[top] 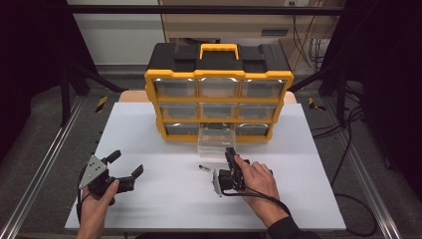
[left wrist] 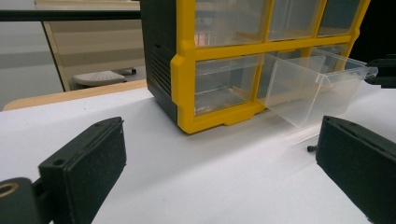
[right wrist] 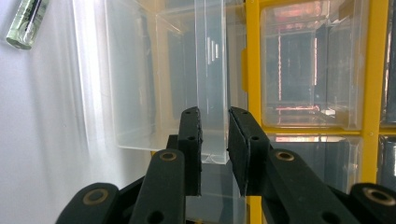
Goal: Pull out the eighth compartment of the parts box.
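While the right gripper [right wrist: 215, 135] pinches the drawer [right wrist: 154, 74] front tab, jaws nearly closed, it can slide it. Left gripper [top: 124, 169] idles wide open, empty. Battery [right wrist: 27, 22] lies beside the drawer, likely going in.

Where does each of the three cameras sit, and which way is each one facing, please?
High view: above the person's side, looking forward and down on the white table; both hands show.
Left gripper view: on the left gripper, its jaws wide apart, facing the yellow organizer.
Right gripper view: on the right gripper, turned on its side, jaws nearly closed around the handle of the pulled-out clear drawer.
Shared: all see the drawer and the organizer.
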A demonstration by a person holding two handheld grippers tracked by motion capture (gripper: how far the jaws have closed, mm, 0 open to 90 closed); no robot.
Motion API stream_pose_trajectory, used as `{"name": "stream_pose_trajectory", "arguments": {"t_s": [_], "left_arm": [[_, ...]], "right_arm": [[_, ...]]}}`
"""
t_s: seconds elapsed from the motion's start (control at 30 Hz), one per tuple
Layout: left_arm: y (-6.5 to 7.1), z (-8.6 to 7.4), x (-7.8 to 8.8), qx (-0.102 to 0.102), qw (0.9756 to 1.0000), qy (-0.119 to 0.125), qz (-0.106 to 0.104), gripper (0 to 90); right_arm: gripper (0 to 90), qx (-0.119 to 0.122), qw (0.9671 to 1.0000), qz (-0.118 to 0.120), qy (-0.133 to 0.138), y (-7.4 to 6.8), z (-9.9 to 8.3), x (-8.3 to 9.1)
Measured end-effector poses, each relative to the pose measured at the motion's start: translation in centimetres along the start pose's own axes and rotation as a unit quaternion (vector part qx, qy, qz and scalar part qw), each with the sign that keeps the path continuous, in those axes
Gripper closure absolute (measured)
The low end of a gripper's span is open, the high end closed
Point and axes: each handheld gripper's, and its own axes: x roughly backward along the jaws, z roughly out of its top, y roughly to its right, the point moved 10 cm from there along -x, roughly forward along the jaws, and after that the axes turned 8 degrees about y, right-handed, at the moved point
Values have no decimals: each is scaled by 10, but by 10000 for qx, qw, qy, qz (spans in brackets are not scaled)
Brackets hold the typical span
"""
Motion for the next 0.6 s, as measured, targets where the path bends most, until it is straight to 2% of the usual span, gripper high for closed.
{"name": "stream_pose_trajectory", "arguments": {"t_s": [0.3, 0.33, 0.37, 0.4, 0.43, 0.47, 0.53, 0.57, 0.6], "left_arm": [[0, 0, 0, -4, 10000, -6, 1, 17], [0, 0, 0, -1, 10000, 2, -2, 17], [0, 0, 0, -1, 10000, 2, -2, 17], [0, 0, 0, -2, 10000, 2, -2, 17], [0, 0, 0, 6, 10000, 4, 3, 17], [0, 0, 0, 10, 10000, -4, 3, 17], [0, -1, 0, 7, 10000, -19, 2, 17], [0, -1, 0, 6, 10000, -21, 2, 17], [0, -1, 0, -3, 10000, -28, 3, 17]], "right_arm": [[746, -81, 10000, 9, -14, 0, 0, 0], [692, -251, 9997, 19, -22, 0, -1, 1], [692, -251, 9997, 19, -22, 0, -1, 1], [625, -345, 9994, -37, 42, 2, 0, 0], [529, -630, 9980, -110, 1, 4, -2, 1], [529, -630, 9980, -110, 1, 4, -2, 1], [467, -960, 9952, -186, -34, 7, -5, 3], [406, -1262, 9917, -224, -78, 10, -8, 5], [406, -1262, 9917, -224, -78, 10, -8, 5]]}}
